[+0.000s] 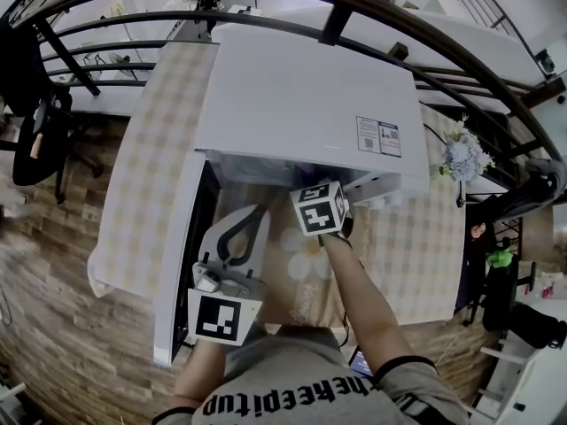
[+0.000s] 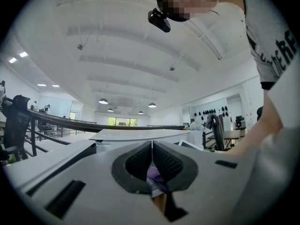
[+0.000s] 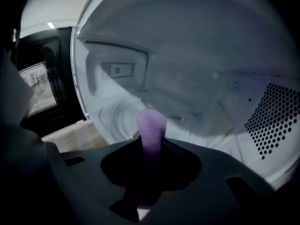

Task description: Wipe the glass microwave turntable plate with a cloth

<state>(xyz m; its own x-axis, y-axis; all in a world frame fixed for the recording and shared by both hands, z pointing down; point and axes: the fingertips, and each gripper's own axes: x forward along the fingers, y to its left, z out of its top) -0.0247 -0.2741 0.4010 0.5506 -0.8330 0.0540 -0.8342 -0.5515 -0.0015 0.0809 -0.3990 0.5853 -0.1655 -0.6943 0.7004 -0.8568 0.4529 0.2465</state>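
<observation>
We've got the purple cloth clamped in the right gripper; the turntable plate is just ahead, lower-left; the left gripper is pinched closed, farther back.

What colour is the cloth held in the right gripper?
Purple; the soft folded cloth in the right gripper shows best in the right gripper view.

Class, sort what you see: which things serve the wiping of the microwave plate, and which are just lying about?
For the job:
- purple cloth, clamped in the right tongs
- glass turntable plate
- white microwave, its door open

Just lying about:
- bunch of flowers
- black office chair
- left tongs, shut and held back
</observation>
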